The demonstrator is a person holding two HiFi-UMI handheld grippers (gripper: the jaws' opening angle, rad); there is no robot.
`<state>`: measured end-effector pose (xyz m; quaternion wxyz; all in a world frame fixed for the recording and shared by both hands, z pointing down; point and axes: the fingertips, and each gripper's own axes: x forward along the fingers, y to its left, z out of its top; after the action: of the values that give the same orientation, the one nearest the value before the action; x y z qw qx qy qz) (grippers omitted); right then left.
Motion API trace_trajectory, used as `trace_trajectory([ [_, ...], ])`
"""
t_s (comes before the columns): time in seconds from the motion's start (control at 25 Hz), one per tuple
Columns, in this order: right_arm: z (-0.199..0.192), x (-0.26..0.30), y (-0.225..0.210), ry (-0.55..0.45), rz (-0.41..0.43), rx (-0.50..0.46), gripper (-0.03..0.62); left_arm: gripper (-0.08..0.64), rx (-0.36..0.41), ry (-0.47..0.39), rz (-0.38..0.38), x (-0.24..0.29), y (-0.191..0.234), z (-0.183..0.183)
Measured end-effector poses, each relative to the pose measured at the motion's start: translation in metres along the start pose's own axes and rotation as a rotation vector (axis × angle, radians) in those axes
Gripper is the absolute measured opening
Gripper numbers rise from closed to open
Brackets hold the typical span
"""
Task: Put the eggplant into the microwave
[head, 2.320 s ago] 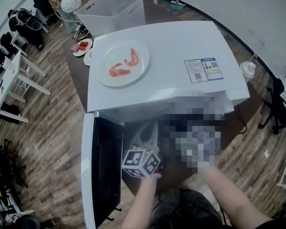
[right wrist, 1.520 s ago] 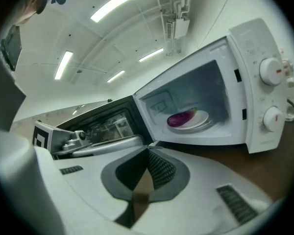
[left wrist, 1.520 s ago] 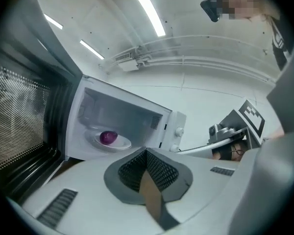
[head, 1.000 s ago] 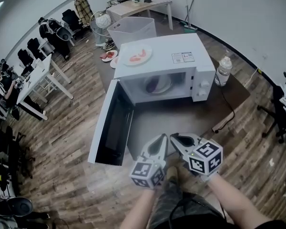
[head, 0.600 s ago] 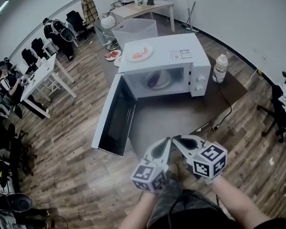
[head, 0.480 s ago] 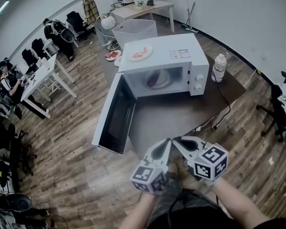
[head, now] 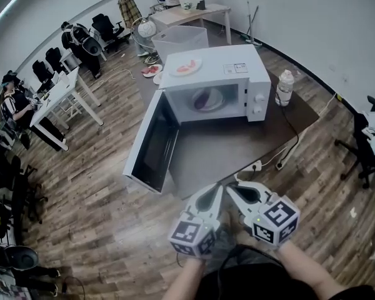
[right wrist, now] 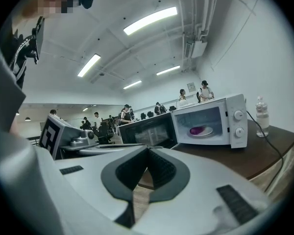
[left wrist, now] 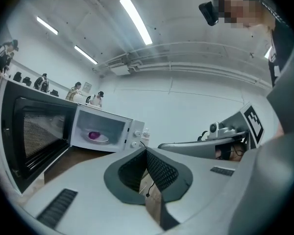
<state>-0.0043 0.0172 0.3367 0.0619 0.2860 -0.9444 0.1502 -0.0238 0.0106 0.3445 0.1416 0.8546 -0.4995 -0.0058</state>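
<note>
The purple eggplant (head: pixel 202 99) lies on a white plate inside the white microwave (head: pixel 237 74), whose door (head: pixel 151 144) hangs wide open to the left. Both grippers are far back from it, near my body. In the head view the left gripper (head: pixel 217 190) and right gripper (head: pixel 232 190) sit side by side, each shut with nothing in it. The left gripper view has its pads (left wrist: pixel 157 169) closed together, with the eggplant (left wrist: pixel 93 135) small and far off. The right gripper (right wrist: pixel 147 152) is likewise closed, the eggplant (right wrist: pixel 198 129) distant at right.
A plate of shrimp (head: pixel 185 66) rests on the microwave's top. A water bottle (head: pixel 284 87) stands right of it on the dark table (head: pixel 219 149). A cable and power strip (head: pixel 256 166) lie at the table's near edge. A white bin (head: pixel 178 39), desks, chairs and people are behind.
Both grippers have drawn back from the microwave's mouth toward my body and risen a little. The view has pulled away. The door stays open with the eggplant inside.
</note>
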Motion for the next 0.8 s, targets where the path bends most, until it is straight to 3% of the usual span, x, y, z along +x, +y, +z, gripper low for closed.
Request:
trace_trajectory([
  [0.36, 0.014, -0.022, -0.004, -0.040, -0.027, 0.001, -0.002, 0.009, -0.011, -0.039, 0.082, -0.021, 0.014, 0.018],
  [0.8, 0.019, -0.034, 0.005, -0.060, -0.004, -0.004, -0.002, 0.009, -0.004, -0.054, 0.083, -0.026, 0.002, 0.031],
])
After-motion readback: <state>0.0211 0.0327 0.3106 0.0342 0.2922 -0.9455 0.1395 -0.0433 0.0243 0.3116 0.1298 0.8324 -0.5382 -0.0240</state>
